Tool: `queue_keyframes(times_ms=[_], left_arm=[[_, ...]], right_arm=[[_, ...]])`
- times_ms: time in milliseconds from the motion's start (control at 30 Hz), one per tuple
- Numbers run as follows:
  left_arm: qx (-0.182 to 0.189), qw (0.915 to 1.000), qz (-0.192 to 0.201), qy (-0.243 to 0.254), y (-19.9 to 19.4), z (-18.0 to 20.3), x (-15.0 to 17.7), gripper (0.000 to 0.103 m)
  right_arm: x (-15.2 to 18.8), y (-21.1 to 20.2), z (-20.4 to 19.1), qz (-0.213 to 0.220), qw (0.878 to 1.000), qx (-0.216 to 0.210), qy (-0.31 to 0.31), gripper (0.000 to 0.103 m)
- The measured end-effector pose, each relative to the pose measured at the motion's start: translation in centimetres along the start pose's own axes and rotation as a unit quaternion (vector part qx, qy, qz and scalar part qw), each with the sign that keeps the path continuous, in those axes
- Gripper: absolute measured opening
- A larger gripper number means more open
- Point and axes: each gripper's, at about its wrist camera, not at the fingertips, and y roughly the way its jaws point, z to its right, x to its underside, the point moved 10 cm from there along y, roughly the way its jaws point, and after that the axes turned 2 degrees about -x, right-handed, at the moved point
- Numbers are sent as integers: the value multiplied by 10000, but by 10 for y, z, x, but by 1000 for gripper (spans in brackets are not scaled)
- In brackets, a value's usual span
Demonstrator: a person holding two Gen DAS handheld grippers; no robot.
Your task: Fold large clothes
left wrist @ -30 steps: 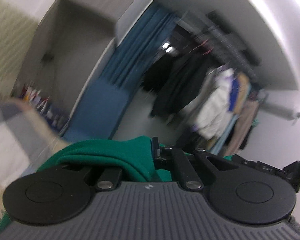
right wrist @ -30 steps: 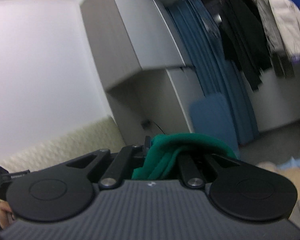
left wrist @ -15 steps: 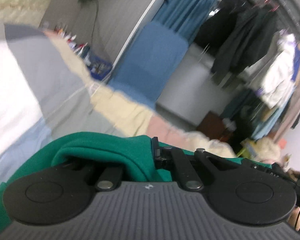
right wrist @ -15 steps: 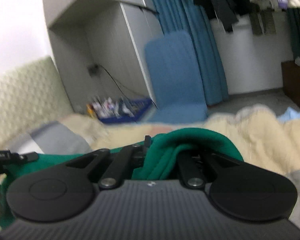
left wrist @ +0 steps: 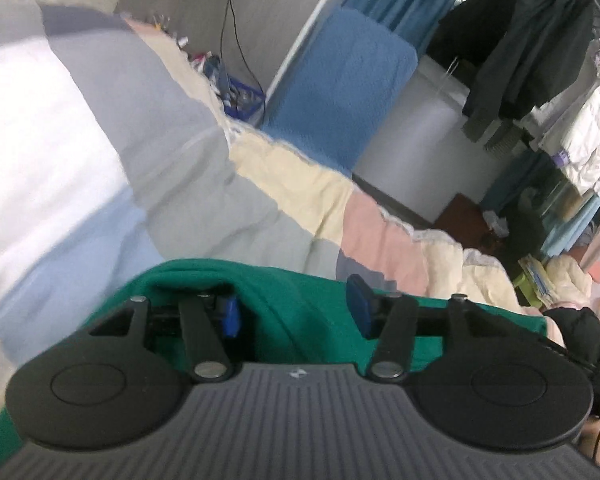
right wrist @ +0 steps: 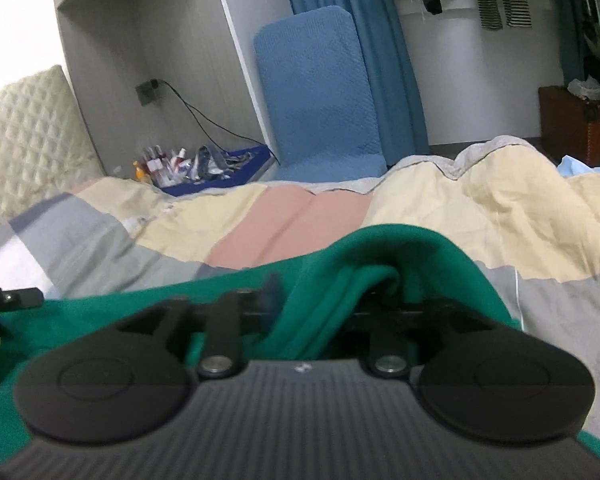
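A bed covered by a patchwork quilt of grey, cream, pink and white squares (right wrist: 480, 200) fills both views. On it lies a large green fleece garment (left wrist: 300, 312), bunched into folds (its full outline is hidden). The left tongs (left wrist: 296, 312) are opening — blue pads apart, green cloth between them but not pressed. The right tongs (right wrist: 312, 312) are opening too, a green fold draped loosely between their fingers.
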Motion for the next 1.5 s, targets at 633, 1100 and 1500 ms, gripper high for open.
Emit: queue_keyframes(times_ms=[633, 1100, 1500], left_arm=[[-946, 9950, 123, 297, -279, 15, 122, 58], [-1798, 9826, -259, 378, -324, -43, 188, 76], [-2492, 9648, -380, 748, -294, -69, 201, 67]], right_arm=[[54, -243, -52, 13, 10000, -77, 41, 58], [109, -279, 43, -734, 9921, 1017, 67, 80], [137, -262, 107, -1225, 9678, 2196, 147, 79]])
